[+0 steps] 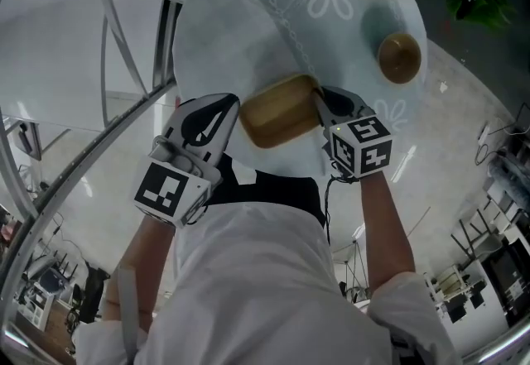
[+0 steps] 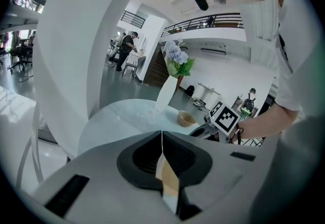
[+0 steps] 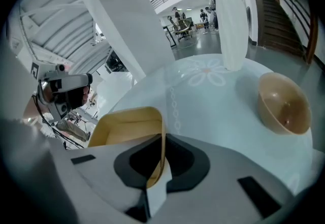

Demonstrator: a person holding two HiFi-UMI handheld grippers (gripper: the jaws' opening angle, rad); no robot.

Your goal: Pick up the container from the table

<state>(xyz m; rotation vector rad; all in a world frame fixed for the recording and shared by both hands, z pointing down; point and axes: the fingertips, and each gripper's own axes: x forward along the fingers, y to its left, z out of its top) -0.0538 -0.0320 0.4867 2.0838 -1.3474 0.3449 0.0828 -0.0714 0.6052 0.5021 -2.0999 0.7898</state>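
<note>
Bright even indoor light, strong fisheye warp (dark vignetted corners), bkgd soft.

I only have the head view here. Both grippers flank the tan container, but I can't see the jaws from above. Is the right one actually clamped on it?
Observer: Yes. In the right gripper view, the right gripper is shut on the thin end wall of the container.
Operator: And the left?
Observer: The same. The left gripper is shut on the opposite wall, which shows edge-on between the jaws in its own view.
Operator: Anything inside it?
Observer: The part of the inside that the right gripper view shows looks empty.
</note>
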